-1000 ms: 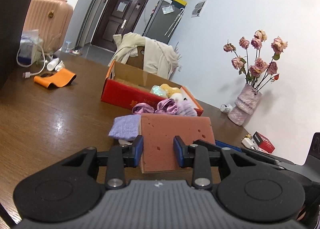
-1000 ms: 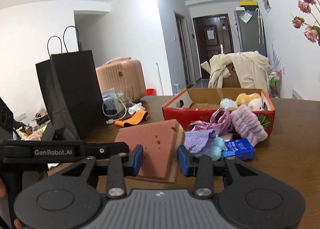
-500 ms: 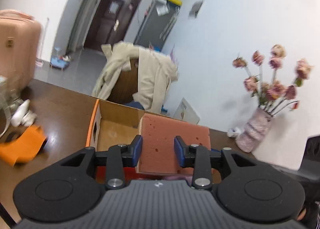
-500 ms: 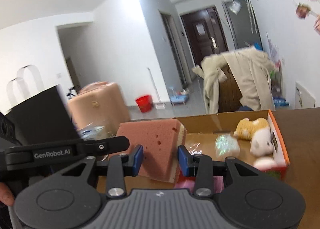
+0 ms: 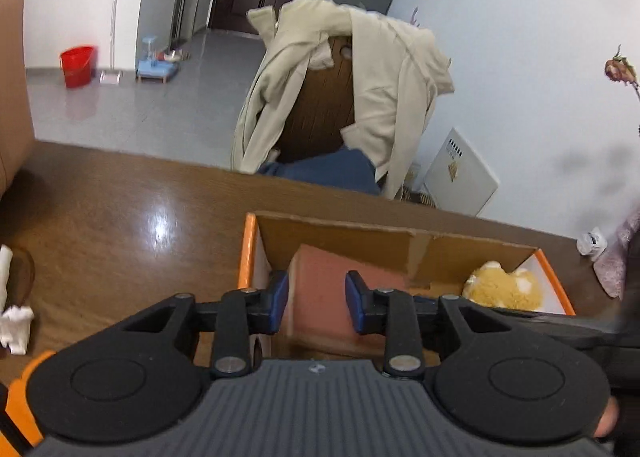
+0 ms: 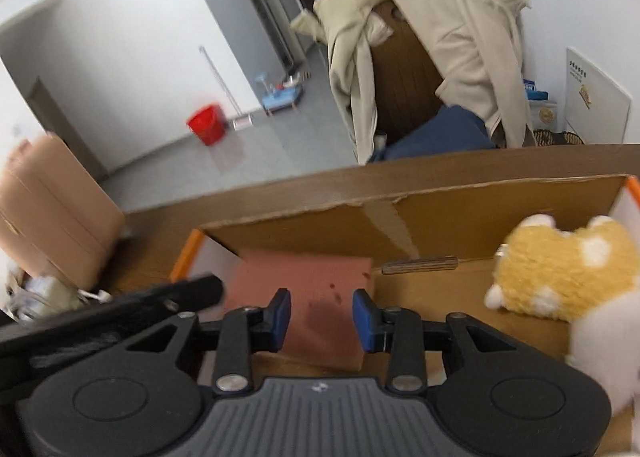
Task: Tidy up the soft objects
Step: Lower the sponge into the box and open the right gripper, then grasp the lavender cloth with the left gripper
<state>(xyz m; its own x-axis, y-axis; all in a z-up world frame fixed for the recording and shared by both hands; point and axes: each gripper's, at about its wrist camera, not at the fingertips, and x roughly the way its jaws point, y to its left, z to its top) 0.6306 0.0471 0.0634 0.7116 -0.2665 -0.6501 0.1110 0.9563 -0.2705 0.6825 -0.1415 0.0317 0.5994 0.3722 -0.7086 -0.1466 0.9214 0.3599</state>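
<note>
A reddish-brown sponge block [image 5: 320, 289] is inside the orange-rimmed cardboard box [image 5: 352, 231], at its left end. My left gripper [image 5: 316, 303] is shut on one side of the sponge. My right gripper [image 6: 322, 315] is shut on the other side of the sponge [image 6: 316, 289] in the box [image 6: 440, 209]. A yellow and white plush toy [image 5: 504, 291] lies at the box's right end; it also shows in the right wrist view [image 6: 560, 277].
The box stands on a dark wooden table [image 5: 120, 209]. A chair draped with a beige coat [image 5: 352, 89] stands behind the far table edge. A pink suitcase [image 6: 48, 217] is at the left. White tissue [image 5: 16, 321] lies on the table at left.
Both grippers have lifted the sponge off the table, carried it forward over the box and lowered it into the box's left end. The soft items in front of the box have dropped out of view.
</note>
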